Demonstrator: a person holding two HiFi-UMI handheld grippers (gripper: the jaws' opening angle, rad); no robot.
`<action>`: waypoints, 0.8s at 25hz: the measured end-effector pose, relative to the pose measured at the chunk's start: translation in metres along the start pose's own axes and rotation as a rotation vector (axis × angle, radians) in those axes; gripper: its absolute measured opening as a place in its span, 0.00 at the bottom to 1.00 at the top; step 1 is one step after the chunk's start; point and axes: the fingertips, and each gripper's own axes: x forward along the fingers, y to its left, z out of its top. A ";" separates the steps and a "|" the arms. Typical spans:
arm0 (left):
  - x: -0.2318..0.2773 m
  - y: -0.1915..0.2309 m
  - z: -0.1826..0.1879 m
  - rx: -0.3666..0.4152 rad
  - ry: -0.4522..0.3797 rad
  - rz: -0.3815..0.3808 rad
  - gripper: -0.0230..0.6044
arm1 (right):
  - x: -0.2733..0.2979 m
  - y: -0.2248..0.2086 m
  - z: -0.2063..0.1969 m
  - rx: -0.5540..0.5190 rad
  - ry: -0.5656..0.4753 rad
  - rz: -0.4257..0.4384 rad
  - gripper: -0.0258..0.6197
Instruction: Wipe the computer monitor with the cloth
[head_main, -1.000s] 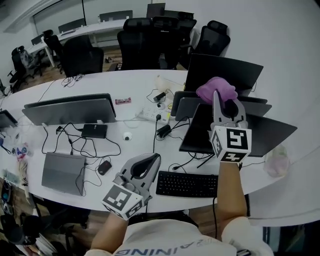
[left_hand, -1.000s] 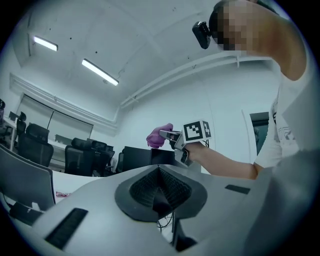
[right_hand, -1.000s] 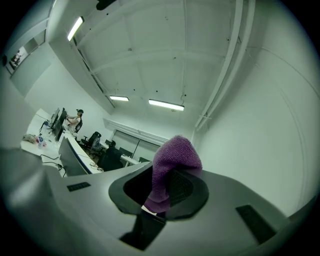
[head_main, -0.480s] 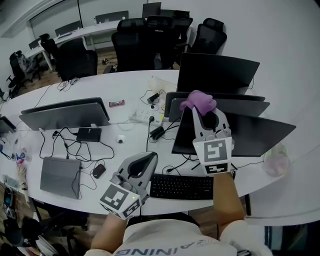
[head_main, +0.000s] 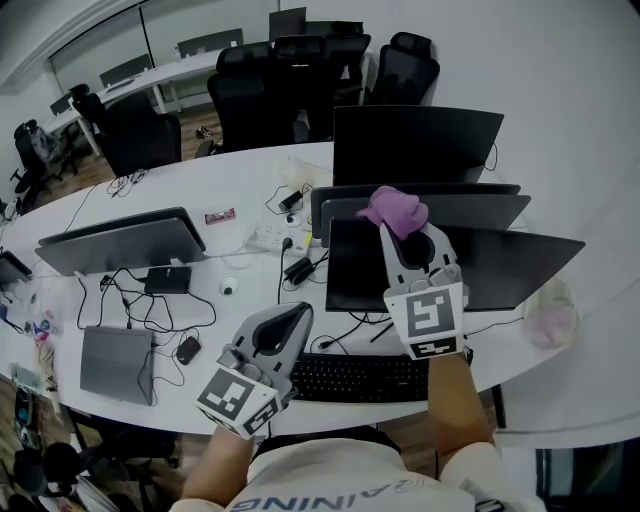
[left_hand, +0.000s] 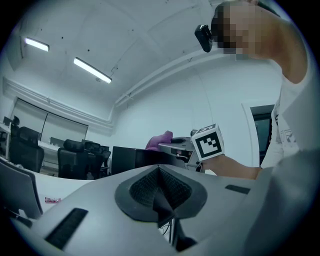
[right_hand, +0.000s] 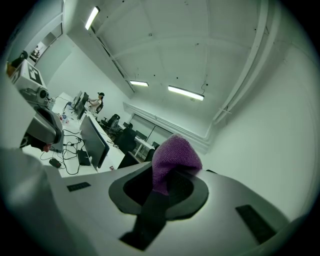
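Observation:
A purple cloth (head_main: 393, 210) is bunched at the tip of my right gripper (head_main: 396, 226), which is shut on it. The cloth hangs over the top edge of the nearest dark monitor (head_main: 350, 268) on the white desk. In the right gripper view the cloth (right_hand: 173, 159) sticks up from between the closed jaws of the right gripper (right_hand: 167, 176). My left gripper (head_main: 298, 314) hovers low over the desk's front edge, left of the keyboard, shut with nothing in it. The left gripper view shows its jaws (left_hand: 160, 171) pressed together, with the cloth (left_hand: 160, 140) beyond.
More dark monitors (head_main: 415, 142) stand behind the nearest one, and another monitor (head_main: 125, 240) sits at the left. A black keyboard (head_main: 360, 376), a mouse (head_main: 187, 348), a laptop (head_main: 117, 362), cables and a power strip (head_main: 268, 236) lie on the desk (head_main: 250, 190). Office chairs (head_main: 260, 85) stand behind.
The right gripper with the cloth has drifted left and slightly lower in the view, staying at the monitor tops. The left gripper has hardly moved.

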 end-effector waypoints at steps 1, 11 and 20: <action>0.003 -0.003 0.000 0.002 0.001 0.000 0.05 | -0.003 -0.004 -0.003 0.000 0.000 -0.002 0.13; 0.028 -0.028 0.001 0.008 -0.005 0.014 0.05 | -0.023 -0.028 -0.021 0.004 -0.019 0.027 0.13; 0.046 -0.049 -0.001 0.009 -0.015 0.021 0.05 | -0.037 -0.050 -0.034 0.003 -0.020 0.023 0.13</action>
